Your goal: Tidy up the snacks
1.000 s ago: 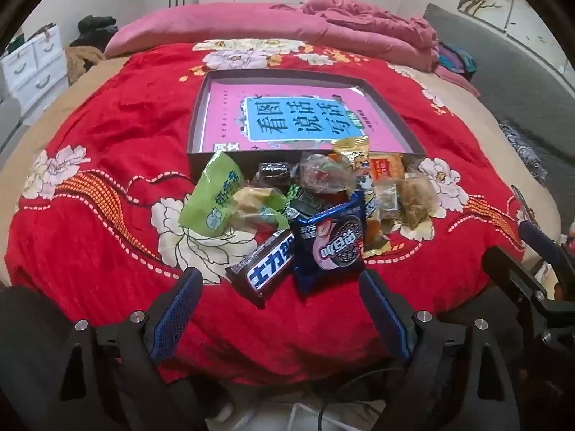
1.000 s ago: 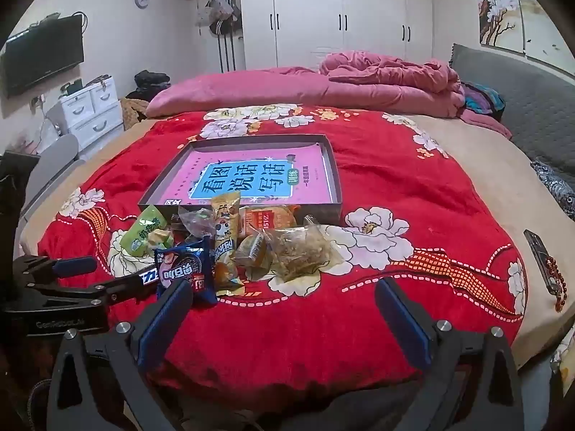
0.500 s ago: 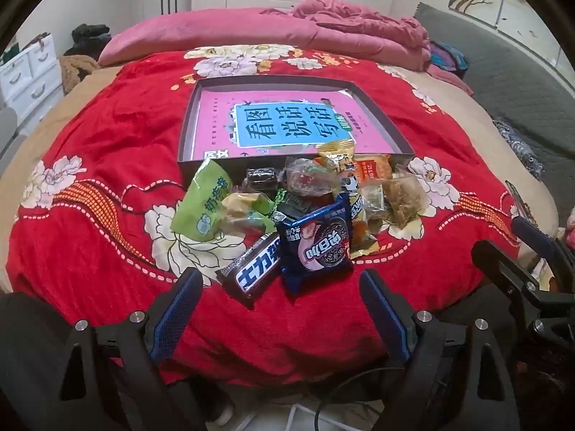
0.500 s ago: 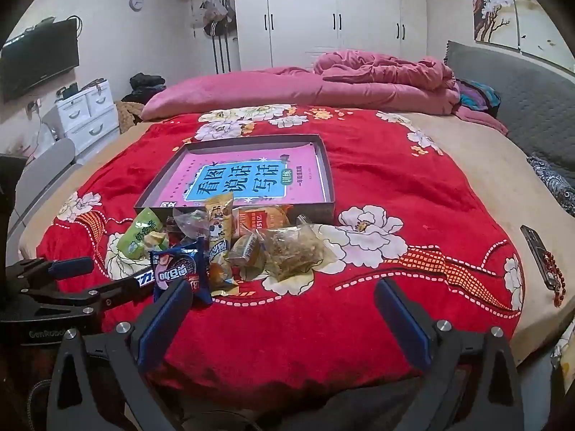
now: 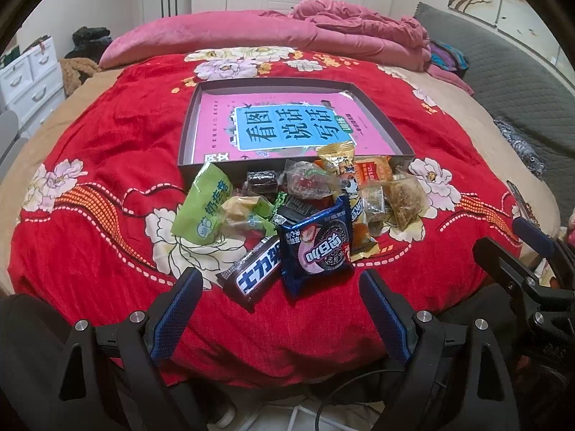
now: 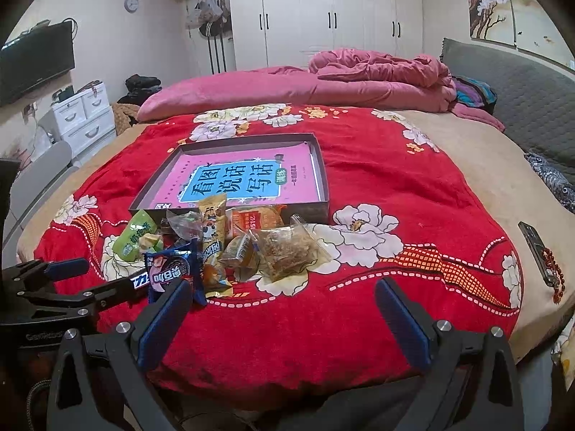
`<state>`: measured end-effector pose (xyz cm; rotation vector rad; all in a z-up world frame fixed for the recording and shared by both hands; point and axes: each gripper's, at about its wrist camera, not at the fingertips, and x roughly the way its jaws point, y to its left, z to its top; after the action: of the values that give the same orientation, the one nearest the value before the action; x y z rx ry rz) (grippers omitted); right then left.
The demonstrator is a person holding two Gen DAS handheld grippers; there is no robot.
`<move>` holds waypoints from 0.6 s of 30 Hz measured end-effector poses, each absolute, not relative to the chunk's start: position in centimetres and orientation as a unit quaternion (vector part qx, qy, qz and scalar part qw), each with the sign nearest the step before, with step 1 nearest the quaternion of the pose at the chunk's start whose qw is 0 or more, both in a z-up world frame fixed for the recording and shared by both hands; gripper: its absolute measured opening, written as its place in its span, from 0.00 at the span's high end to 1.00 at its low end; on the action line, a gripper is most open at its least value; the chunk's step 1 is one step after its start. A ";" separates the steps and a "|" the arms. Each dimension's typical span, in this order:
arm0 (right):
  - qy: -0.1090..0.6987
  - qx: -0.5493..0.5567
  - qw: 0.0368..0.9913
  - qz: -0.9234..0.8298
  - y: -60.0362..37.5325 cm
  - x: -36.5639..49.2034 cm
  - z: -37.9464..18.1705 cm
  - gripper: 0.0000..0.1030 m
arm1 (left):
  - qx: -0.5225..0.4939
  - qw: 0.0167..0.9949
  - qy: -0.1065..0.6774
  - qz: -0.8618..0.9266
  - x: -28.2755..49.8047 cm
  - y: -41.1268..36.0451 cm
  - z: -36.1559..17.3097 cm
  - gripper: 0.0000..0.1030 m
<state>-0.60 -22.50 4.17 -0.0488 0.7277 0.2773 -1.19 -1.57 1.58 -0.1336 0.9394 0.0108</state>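
Snacks heaped on the red bedspread (image 5: 90, 186), touching the near wall of the shallow tray (image 5: 185, 133). Left gripper (image 5: 278, 309) and right gripper (image 6: 284, 318) both hover spread wide and empty, short of the heap. The blue cookie packet (image 5: 318, 248) and the dark chocolate bar (image 5: 251, 273) lie nearest. Wrappers are likely light, crinkly and slippery, the contents crushable; pinch each across its flat middle or crimped end.

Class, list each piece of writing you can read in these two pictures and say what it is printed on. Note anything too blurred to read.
"看图说话写话", with a small green "训练": pink book in the tray.
"士力架": dark chocolate bar.
"奶萨塔": my best reading on the green packet.
Blue cookie packet: upside down, not surely readable.
Orange packet and other wrappers: too small or blurred.
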 end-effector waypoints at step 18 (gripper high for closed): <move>0.357 -0.022 0.924 0.133 -22.7 -0.5 4.0 0.01 | -0.060 0.890 0.452 0.000 -1.3 -2.0 1.6 0.13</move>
<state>-0.48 -22.73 4.04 -0.0453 0.7330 0.2721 -1.31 -1.99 1.55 -0.1241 0.9381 0.0005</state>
